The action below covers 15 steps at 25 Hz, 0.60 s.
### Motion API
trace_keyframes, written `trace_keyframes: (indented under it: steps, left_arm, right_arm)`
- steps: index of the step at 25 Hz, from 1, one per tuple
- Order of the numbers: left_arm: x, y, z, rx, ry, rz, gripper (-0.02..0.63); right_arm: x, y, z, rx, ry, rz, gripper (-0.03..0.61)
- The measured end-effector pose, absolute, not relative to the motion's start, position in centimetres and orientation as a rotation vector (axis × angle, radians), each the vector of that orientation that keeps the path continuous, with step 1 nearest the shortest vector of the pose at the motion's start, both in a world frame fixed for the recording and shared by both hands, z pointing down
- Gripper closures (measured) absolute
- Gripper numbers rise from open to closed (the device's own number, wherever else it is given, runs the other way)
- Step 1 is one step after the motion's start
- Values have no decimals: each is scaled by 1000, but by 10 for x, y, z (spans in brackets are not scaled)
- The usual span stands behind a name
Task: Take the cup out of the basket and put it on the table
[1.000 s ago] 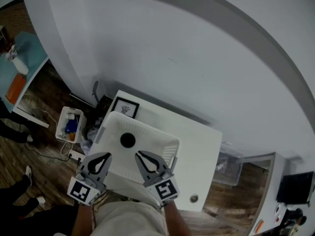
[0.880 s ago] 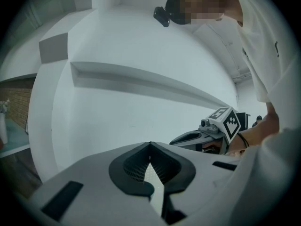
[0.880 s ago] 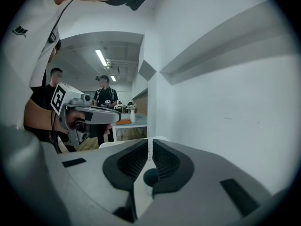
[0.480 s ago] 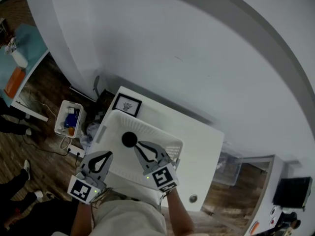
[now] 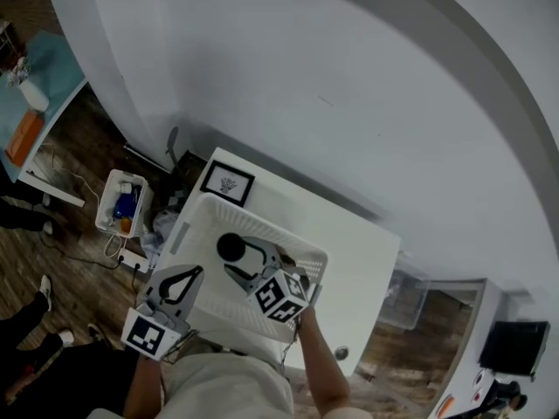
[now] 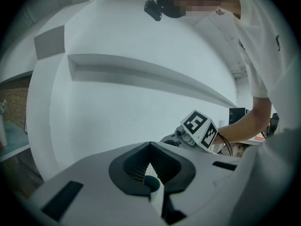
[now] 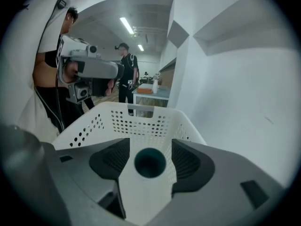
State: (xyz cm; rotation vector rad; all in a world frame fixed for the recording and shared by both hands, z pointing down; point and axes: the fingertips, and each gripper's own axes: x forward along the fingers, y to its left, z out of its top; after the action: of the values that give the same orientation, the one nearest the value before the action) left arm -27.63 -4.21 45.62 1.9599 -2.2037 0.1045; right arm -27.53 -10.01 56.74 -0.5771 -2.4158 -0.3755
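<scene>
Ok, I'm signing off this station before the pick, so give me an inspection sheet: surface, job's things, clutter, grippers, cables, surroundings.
Surface: white table, bare to the right of the basket.
Job's things: white perforated basket on the table; dark cup upright inside it.
Clutter: framed picture lying on the table beyond the basket.
Grippers: right gripper open, its jaws have just been opening, cup between them, pads not touching it; left gripper shut, empty, over the basket's near-left corner.
Cables: black cable behind the right gripper.
Surroundings: white wall, wood floor, floor bin left of the table, bystander.
</scene>
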Motion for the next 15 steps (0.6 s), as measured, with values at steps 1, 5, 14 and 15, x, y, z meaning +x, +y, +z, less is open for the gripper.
trace_keyframes:
  steps: [1,5,14,15]
  left_arm:
    - [-277,-43,457,1962,-2202,107,612]
    - [-277,-47,460,1970,-2191,128,612]
    - [-280,-50,467,1966,-2174,146,612]
    - [-280,-50,468,1968,-2171,154,612]
  right_arm:
    - [-276,-99,575,-603,-2385,-386,304]
    - [-280,-98,605,-675,-2274,-435,228]
    - [-288,-99,656,-766,-2089,-466,176]
    - [-288,-98,660,-774,-2078,-462,175]
